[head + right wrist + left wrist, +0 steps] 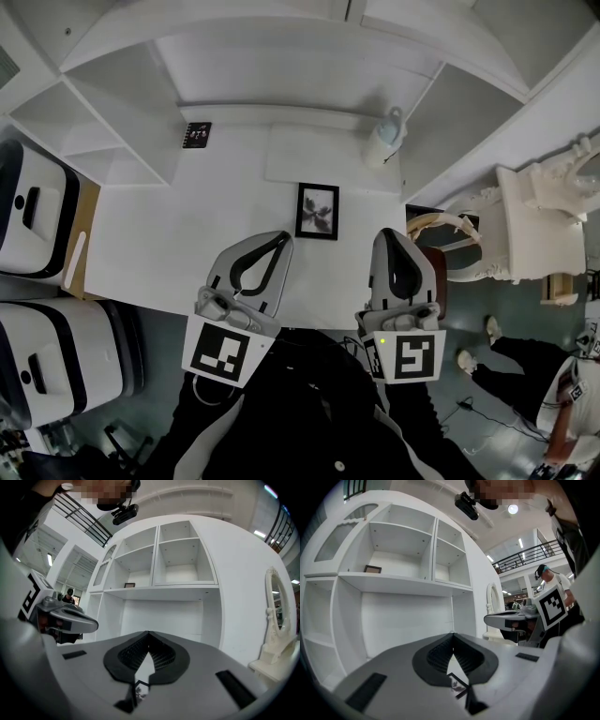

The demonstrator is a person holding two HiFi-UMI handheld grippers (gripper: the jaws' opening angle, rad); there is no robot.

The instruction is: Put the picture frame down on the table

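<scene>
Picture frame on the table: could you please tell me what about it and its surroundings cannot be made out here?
- Picture frame: too small in the head view to tell what its image shows; in the gripper views only a corner peeks below the shut jaws of the left hand-held gripper and right hand-held gripper, whose bodies hide the rest.
- Small dark frame: too small in every view to read its content.

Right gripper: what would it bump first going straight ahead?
Probably the white bottle standing ahead of the right gripper; if it passes above that, the back wall. Height is unclear.
</scene>
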